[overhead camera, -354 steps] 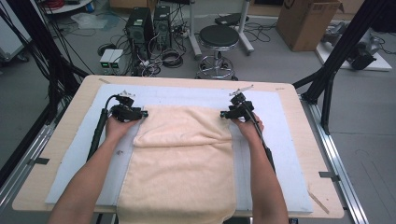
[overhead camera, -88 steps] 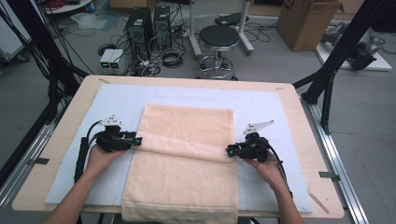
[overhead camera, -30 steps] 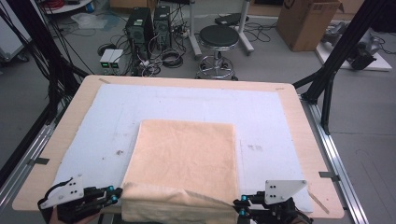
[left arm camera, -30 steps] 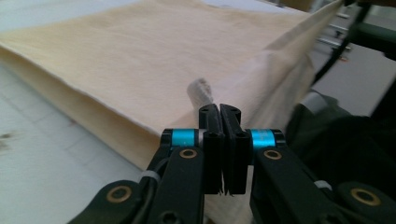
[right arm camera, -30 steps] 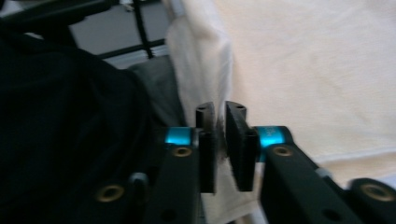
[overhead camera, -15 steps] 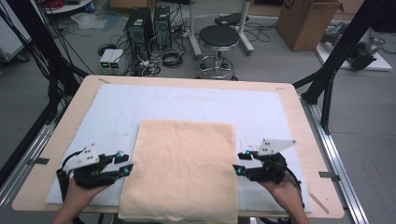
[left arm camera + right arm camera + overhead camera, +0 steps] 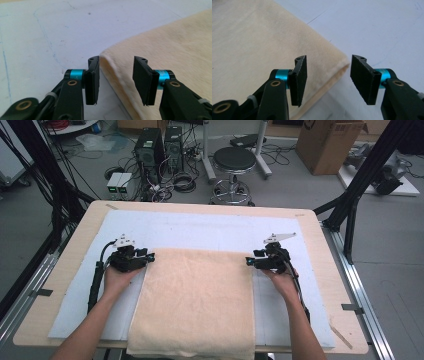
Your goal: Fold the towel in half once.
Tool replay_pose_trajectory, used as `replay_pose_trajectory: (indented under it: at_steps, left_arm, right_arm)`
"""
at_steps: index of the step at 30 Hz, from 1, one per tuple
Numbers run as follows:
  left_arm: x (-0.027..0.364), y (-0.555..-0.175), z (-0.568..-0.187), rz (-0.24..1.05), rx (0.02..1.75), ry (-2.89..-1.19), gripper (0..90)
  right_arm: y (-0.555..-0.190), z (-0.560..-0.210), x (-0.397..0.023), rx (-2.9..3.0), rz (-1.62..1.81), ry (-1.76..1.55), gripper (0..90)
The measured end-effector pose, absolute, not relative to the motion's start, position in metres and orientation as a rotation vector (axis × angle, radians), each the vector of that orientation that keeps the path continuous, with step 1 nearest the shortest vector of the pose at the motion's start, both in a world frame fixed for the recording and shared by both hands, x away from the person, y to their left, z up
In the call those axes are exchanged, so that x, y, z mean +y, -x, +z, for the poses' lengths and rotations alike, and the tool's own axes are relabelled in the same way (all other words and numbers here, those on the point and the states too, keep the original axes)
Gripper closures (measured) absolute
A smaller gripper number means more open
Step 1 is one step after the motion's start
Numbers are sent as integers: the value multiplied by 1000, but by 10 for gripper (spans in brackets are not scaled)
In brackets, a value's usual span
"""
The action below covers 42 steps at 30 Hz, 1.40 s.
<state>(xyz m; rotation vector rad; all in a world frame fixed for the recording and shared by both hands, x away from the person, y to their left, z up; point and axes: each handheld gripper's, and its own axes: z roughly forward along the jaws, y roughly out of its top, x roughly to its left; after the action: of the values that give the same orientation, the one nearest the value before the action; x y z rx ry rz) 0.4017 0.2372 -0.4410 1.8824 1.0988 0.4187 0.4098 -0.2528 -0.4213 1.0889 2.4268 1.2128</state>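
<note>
Two corners matter to you now: the far left and far right corners of the towel (image 7: 197,302). It lies folded down the middle of the pale mat (image 7: 200,227), its near edge hanging over the near edge of the table (image 7: 320,235) and its far edge about halfway up the mat.

Your left gripper (image 7: 147,258) sits at the far left corner, and your right gripper (image 7: 248,262) at the far right one. Both stand partly open and have just been opening. In the left gripper view, the towel's corner (image 7: 110,56) lies between the jaws, but the pads are off the cloth. The right gripper view shows the same at the other corner (image 7: 342,65): the edge runs into the gap and is not pinched.

To grip well, I would slide each lower jaw flat along the mat until it goes under every layer of the fold, not just the top one. Push in far enough that the pads cover the stitched edge, then close both sides together. Check that both grippers sit equally far from the far edge, so the next fold stays square. Lift only a little at first; if one layer sags away, let go and go in deeper. Keep your wrists low so that the cloth does not bunch ahead of the jaws.
</note>
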Motion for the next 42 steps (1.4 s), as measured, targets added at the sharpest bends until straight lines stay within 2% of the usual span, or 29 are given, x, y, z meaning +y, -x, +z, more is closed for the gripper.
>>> replay_pose_trajectory:
  at_steps: [4,6,8,10,11,12,14,27,28,29,30,31,35,42]
  left_arm:
    - [237,-418,-445,358,1144,-1863,487]
    - [234,-422,-446,325,1133,-1868,489]
    - [230,-422,-447,345,1103,-1880,593]
    - [229,-424,-449,347,1095,-1899,770]
    - [230,-425,-448,333,1101,-1889,814]
    - [230,-428,-447,327,1106,-1894,848]
    - [229,-435,-443,339,1118,-1914,859]
    - [216,-486,-391,543,1129,-1910,863]
    - [214,-489,-388,554,1130,-1911,861]
    - [213,-490,-387,557,1132,-1912,838]
    - [213,-491,-386,562,1130,-1922,765]
    - [214,-490,-387,541,1132,-1912,704]
    - [227,-480,-390,506,1096,-1902,655]
    - [241,-442,-400,459,1033,-1840,593]
  right_arm:
    - [-429,-425,-248,2462,1179,-1131,457]
    - [-436,-429,-248,2496,1175,-1141,481]
    - [-440,-433,-247,2536,1153,-1138,574]
    - [-442,-435,-245,2580,1153,-1092,753]
    - [-443,-435,-244,2591,1161,-1067,823]
    - [-444,-434,-243,2601,1174,-1068,845]
    - [-450,-431,-241,2615,1169,-1077,857]
    - [-495,-383,-229,2424,1039,-1167,863]
    - [-499,-381,-228,2409,1029,-1175,847]
    - [-501,-380,-228,2374,1026,-1170,776]
    - [-502,-380,-227,2350,1030,-1186,675]
    - [-504,-383,-228,2334,1044,-1198,628]
    - [-500,-392,-233,2410,1022,-1213,577]
    - [-465,-390,-246,2391,1147,-1130,550]
